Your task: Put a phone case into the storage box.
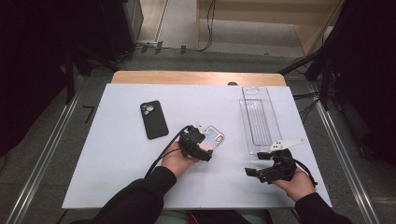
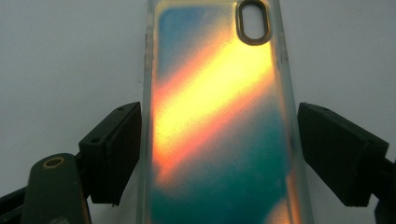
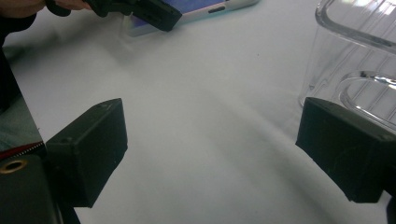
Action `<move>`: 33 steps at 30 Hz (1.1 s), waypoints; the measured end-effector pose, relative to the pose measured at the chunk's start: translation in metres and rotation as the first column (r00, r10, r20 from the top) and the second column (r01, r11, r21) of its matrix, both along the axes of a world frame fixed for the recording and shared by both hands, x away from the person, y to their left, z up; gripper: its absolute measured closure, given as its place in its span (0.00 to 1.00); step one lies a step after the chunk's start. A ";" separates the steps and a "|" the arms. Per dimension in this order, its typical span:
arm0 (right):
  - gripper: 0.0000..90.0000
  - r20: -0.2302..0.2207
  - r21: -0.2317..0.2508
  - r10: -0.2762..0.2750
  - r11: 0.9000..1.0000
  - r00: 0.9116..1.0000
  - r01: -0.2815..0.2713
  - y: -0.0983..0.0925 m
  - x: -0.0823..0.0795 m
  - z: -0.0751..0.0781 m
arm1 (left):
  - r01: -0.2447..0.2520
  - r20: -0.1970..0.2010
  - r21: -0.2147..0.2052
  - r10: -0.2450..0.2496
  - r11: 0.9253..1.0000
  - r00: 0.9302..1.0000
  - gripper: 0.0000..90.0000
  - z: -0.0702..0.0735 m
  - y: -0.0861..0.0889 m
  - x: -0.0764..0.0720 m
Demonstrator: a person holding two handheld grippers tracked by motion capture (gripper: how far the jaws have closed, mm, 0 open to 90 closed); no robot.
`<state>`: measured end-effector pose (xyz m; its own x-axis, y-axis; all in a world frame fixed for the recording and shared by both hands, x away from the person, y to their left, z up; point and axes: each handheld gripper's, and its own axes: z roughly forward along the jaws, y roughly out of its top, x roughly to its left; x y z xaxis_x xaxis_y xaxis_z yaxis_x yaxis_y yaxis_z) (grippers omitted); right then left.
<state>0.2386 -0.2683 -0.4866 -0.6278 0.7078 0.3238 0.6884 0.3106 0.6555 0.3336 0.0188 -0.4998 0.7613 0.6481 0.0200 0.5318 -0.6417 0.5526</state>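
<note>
Nearest us, our right gripper point(image 1: 260, 164) rests on the white table point(image 1: 116, 158), jaws wide apart with nothing between them. Our left gripper point(image 1: 206, 145) straddles the iridescent phone case point(image 2: 219, 121) lying flat near the table's middle; its jaws flank the long edges, the left one just beside the rim, the right one a little apart, not yet pressing. We judge the case light, thin, glossy and slippery: grip across the side rims, gently. Farther off lie a black phone case point(image 1: 153, 119) and a clear tray point(image 1: 259, 117).
</note>
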 end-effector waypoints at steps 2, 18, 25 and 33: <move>0.08 0.000 0.000 0.003 1.000 1.000 -0.003 0.001 0.000 0.000 | 0.007 0.000 -0.008 -0.007 1.000 1.000 0.19 0.000 0.001 0.000; 0.08 0.006 0.007 0.012 1.000 1.000 -0.012 0.001 -0.001 0.001 | 0.028 0.006 -0.118 -0.027 0.993 1.000 0.19 0.037 0.011 0.000; 0.08 0.019 0.009 0.010 1.000 1.000 -0.010 0.002 -0.001 0.003 | 0.029 0.010 -0.158 -0.028 0.987 1.000 0.19 0.052 0.019 -0.004; 0.08 0.032 0.032 0.008 0.999 0.999 -0.009 0.005 -0.001 0.007 | 0.011 0.020 -0.196 -0.007 0.981 1.000 0.19 0.064 0.032 -0.009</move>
